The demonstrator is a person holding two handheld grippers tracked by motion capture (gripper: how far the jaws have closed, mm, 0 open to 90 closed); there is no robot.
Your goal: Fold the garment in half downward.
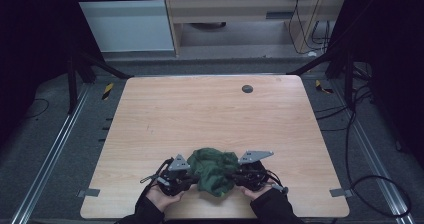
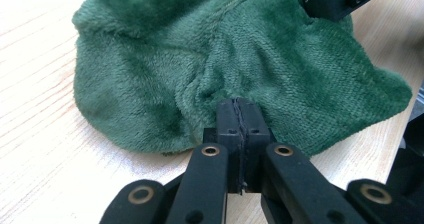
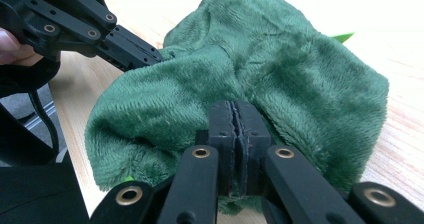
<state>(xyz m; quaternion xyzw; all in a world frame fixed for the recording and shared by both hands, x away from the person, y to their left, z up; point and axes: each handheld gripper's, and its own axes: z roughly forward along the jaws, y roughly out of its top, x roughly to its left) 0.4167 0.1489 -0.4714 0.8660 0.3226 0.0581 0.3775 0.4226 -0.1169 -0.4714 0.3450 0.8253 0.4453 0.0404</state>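
Here the green fleece cloth (image 1: 215,170) lies bunched at the near edge of the worktop (image 1: 210,114), between the two hands. The left gripper (image 2: 242,115) has its jaws pressed together on a fold of the cloth's edge; the right gripper (image 3: 234,119) pinches the opposite edge likewise. The cloth looks light, plush and wholly limp — it will sag and crumple rather than hold shape. Best taken by edges or corners, since a pinch mid-bunch would likely lift several layers at once.
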